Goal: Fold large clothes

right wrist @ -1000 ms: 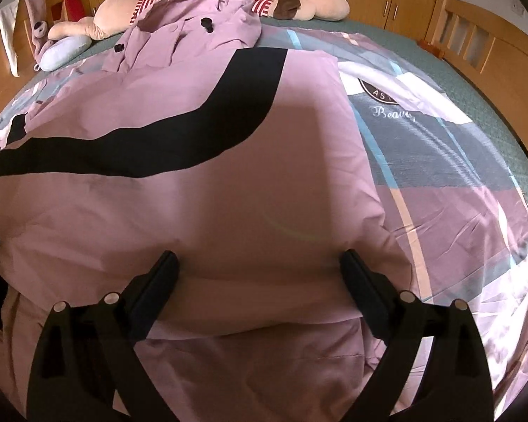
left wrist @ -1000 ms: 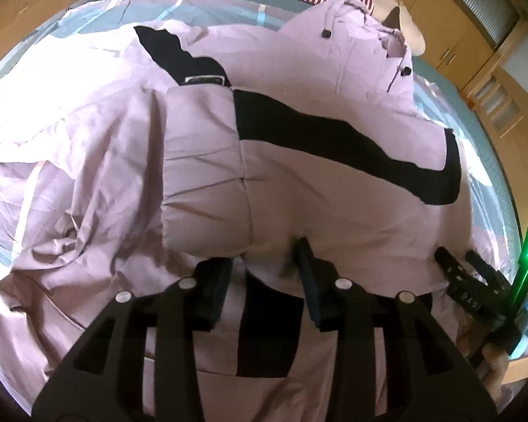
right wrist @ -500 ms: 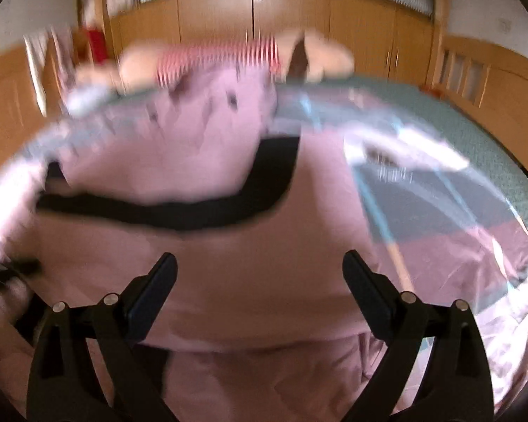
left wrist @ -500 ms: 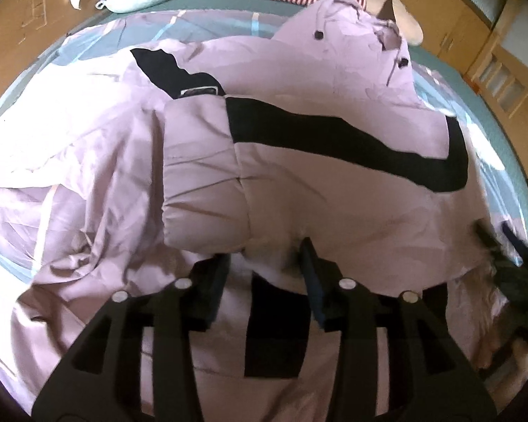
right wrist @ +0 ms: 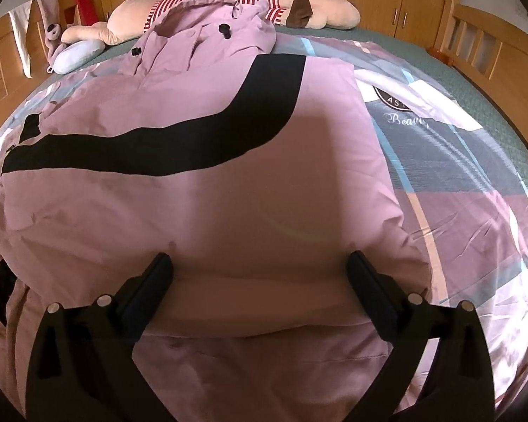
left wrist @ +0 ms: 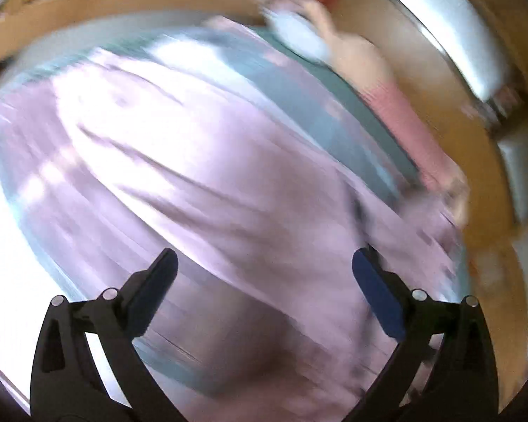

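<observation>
A large pink jacket [right wrist: 200, 197] with a curved black stripe [right wrist: 207, 140] lies spread on the bed, its hood [right wrist: 211, 35] at the far end. Its near hem is folded up over the body. My right gripper [right wrist: 258, 267] is open and empty, just above the folded near edge. My left gripper [left wrist: 264, 267] is open and empty; its view is heavily blurred and shows pink cloth [left wrist: 228, 183] below it.
A patterned bedsheet [right wrist: 457, 161] covers the bed. A striped plush toy [right wrist: 299, 3] and a blue pillow [right wrist: 74, 56] lie at the head. A wooden bed frame [right wrist: 482, 42] and wardrobe doors stand around the bed.
My left gripper has let go of the jacket's fold, opened wide and swung quickly away to the left. My right gripper stays open over the near edge and has steadied.
</observation>
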A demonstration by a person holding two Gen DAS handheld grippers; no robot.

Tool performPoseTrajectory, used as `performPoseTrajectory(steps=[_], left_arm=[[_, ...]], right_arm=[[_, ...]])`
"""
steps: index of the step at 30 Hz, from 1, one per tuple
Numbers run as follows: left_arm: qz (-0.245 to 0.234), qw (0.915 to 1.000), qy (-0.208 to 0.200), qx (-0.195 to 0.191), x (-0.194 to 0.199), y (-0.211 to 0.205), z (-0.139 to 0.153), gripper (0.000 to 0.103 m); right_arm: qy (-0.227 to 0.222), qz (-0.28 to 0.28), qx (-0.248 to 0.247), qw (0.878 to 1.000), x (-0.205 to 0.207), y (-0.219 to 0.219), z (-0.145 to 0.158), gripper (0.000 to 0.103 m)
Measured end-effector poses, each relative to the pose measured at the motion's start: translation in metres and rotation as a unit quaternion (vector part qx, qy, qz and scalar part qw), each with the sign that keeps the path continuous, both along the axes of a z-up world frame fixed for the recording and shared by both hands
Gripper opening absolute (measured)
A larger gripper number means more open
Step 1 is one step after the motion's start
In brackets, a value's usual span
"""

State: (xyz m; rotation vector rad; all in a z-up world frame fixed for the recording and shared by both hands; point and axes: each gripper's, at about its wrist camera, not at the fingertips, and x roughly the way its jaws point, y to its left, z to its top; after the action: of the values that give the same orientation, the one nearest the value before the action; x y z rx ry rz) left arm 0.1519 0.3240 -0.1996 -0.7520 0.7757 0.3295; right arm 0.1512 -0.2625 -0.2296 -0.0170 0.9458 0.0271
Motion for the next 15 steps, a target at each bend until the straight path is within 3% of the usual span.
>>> performPoseTrajectory(steps=[2,5,8,12,13,14,15], left_arm=[[0.041,0.9988,0.017,0.020,-0.001,0.044,-0.017,0.100],[0.088,0.9956,0.028,-0.016,-0.005,0.098,-0.048,0.099],[0.116,0.9893,-0.026,-0.084,-0.013,0.140,-0.067,0.098],[0.103,0.9901,-0.062,-0.072,-0.008,0.161,-0.069,0.098],[0.100,0.9909,-0.062,-0.065,-0.004,0.162,-0.070,0.090],[0.102,0.9918,-0.058,-0.051,0.000,0.160,-0.070,0.075],[0.096,0.9934,-0.047,-0.041,0.004,0.160,-0.070,0.032]], right_arm=[[0.000,0.001,-0.001,1.000,0.001,0.000,-0.001,0.102],[0.000,0.002,-0.002,1.000,0.001,0.001,-0.002,0.102],[-0.001,0.002,-0.001,1.000,0.001,0.001,-0.003,0.102],[-0.001,0.004,0.003,1.000,0.002,0.000,-0.004,0.102],[-0.001,0.005,0.004,1.000,0.003,0.000,-0.005,0.102],[0.000,0.005,0.003,1.000,0.003,0.001,-0.005,0.102],[0.000,0.005,0.003,1.000,0.003,0.001,-0.005,0.102]])
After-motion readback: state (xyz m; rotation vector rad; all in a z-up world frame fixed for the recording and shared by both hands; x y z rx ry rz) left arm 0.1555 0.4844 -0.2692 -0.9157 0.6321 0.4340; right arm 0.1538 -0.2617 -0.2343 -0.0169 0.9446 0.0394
